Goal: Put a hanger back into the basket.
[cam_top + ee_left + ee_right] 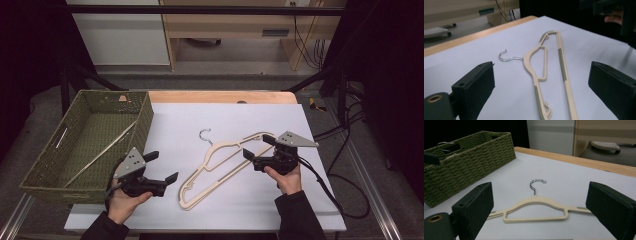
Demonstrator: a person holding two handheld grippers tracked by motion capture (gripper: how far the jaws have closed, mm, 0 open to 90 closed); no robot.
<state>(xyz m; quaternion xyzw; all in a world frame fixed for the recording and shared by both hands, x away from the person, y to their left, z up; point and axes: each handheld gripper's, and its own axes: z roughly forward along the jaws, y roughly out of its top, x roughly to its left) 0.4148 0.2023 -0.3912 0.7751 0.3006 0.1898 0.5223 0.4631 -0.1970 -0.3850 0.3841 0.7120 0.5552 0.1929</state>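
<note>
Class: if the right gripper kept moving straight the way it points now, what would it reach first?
Most likely the cream hanger, lying flat just ahead between the right gripper's open fingers. The green basket sits farther off.

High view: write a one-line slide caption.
Two open tongs, left and right, flank a cream hanger beside a green basket.

Hanger [220, 165]: cream, grey-green strips, silver hook [204, 135]. Basket [145, 120]: olive green, woven pattern. Sheet [250, 200]: white; table [220, 96] far edge light wood. Gripper jaws black, top plates grey.
</note>
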